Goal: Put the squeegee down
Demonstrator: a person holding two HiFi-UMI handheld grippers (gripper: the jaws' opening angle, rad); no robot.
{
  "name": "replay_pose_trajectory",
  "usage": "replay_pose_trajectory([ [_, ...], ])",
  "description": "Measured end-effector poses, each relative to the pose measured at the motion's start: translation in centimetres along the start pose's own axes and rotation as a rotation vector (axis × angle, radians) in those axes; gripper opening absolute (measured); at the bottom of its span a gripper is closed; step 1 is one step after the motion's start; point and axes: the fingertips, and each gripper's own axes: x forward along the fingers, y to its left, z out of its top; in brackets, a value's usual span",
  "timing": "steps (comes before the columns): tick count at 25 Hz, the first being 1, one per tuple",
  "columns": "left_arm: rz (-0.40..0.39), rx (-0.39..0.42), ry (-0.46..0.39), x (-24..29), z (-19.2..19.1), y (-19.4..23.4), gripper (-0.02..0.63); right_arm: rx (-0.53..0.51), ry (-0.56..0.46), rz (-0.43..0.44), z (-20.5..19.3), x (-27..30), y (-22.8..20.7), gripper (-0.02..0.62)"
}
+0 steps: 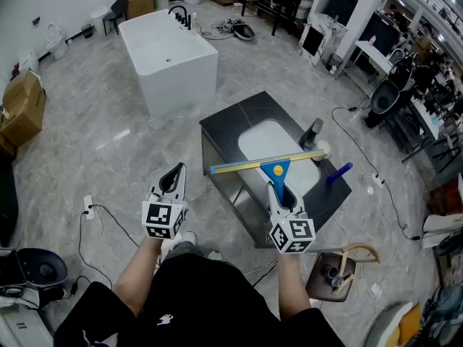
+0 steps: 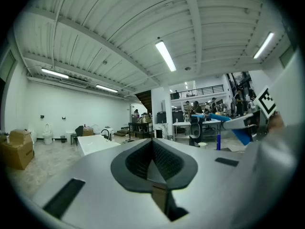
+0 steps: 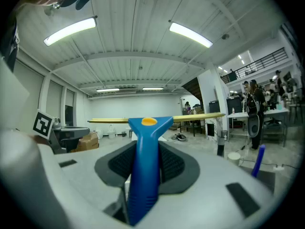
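My right gripper (image 1: 281, 194) is shut on the blue handle of the squeegee (image 1: 275, 170), whose yellow blade bar spans crosswise above the white basin (image 1: 268, 142) of the dark vanity counter (image 1: 226, 126). In the right gripper view the squeegee (image 3: 143, 161) stands upright between the pads, blade level at the top. My left gripper (image 1: 172, 183) hangs over the floor to the left of the counter, shut with nothing in it; in its own view the left gripper (image 2: 153, 157) has its pads together.
On the counter stand a dark faucet (image 1: 312, 132), a small white cup (image 1: 323, 149) and a blue bottle (image 1: 338, 172). A white bathtub (image 1: 168, 58) stands behind on the left. Cardboard boxes (image 1: 22, 107), cables and a power strip (image 1: 89, 207) lie on the floor.
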Motion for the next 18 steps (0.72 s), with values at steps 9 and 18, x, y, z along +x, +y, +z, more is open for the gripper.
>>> replay_pose_trajectory([
  [9, 0.001, 0.009, -0.007, -0.5, 0.6, -0.8, 0.003, 0.02, -0.03, 0.027, 0.7, -1.2, 0.1, 0.129],
  [18, 0.008, 0.03, -0.015, -0.7, 0.7, -1.2, 0.003, 0.03, -0.046, 0.043, 1.0, -1.2, -0.7, 0.13],
])
